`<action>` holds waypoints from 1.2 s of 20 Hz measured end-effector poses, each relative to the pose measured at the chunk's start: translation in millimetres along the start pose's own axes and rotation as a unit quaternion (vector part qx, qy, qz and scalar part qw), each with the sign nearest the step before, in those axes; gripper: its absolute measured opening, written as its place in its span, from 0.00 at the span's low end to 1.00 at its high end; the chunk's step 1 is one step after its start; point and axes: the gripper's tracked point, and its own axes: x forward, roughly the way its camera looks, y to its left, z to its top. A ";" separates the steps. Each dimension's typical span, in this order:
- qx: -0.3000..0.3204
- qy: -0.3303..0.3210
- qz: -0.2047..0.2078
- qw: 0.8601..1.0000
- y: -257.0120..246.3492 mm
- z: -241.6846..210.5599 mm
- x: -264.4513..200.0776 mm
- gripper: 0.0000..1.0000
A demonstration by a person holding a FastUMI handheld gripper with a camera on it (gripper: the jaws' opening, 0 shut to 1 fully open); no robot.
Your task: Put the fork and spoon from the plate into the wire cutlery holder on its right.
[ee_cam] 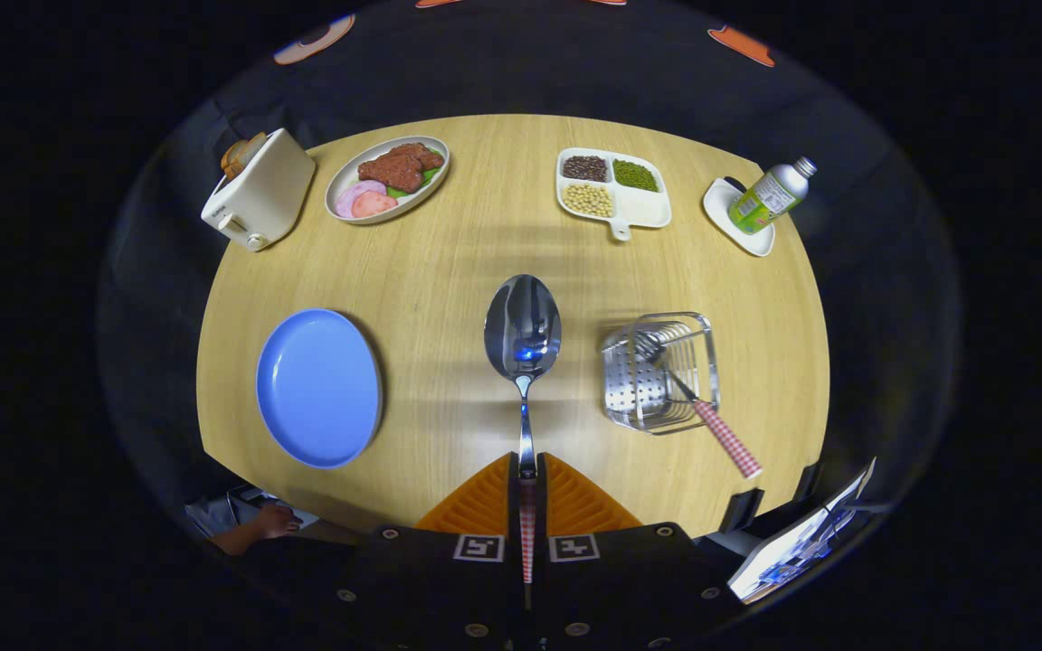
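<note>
Claw (527, 493) clamps the spoon (523, 327) handle, between plate (317, 387) and holder (661, 371) containing fork (697, 405).

Blue plate (317, 389); red-checked fork (727, 438) handle; silver spoon (523, 330); tan table (449, 271).

Gripper (527, 493) fingers closed together, clamping the spoon (523, 330) handle between them, bowl pointing straight ahead. A person's hand (275, 523) rests low, left of the fingers.
</note>
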 end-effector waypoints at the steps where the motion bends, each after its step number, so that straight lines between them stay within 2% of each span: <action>1: -0.002 0.008 0.001 1.000 -10.7 -0.1 -2.4 0.04; 6: -0.016 0.066 0.018 0.997 -47.2 -6.3 5.4 0.04; 10: -0.033 0.139 0.030 0.989 -69.1 -23.9 15.0 0.04; 14: -0.056 0.209 0.055 0.975 -78.0 -32.8 15.1 0.04; 20: -0.063 0.284 0.060 0.955 -96.0 -33.8 27.8 0.04; 24: -0.100 0.319 0.060 0.941 -101.6 -30.0 33.7 0.04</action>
